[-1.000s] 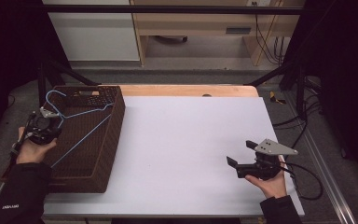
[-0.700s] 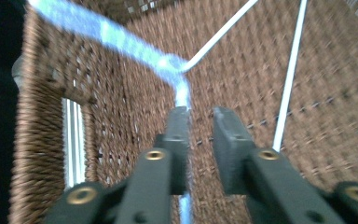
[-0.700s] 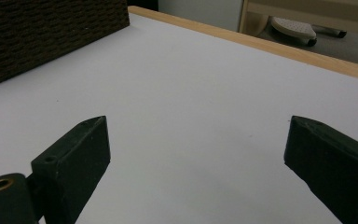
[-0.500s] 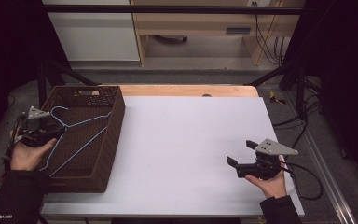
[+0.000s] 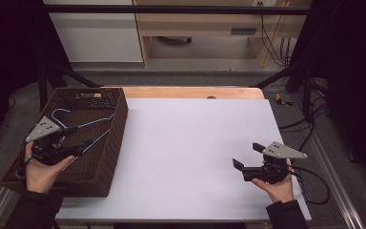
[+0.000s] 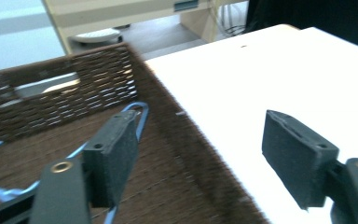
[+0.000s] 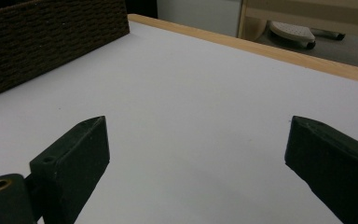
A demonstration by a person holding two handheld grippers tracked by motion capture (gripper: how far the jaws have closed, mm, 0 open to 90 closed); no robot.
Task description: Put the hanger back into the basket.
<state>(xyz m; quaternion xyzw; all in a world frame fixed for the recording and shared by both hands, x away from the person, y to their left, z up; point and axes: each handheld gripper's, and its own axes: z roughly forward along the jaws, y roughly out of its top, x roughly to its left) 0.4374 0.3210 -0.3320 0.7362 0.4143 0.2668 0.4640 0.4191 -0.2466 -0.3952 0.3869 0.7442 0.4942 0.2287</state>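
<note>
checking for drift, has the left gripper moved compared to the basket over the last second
Yes. The left gripper has come back toward the person along the basket, from near its far left rim to over its near half.

High view above the table's (image 5: 195, 143) near edge facing forward-down, both gripper views low, close, sharing the basket (image 5: 116, 119) wall.

Table top (image 5: 195, 143) is lit evenly and bright, room edges go near black; left gripper view is smeared with blur, especially the basket (image 6: 65, 98)
</note>
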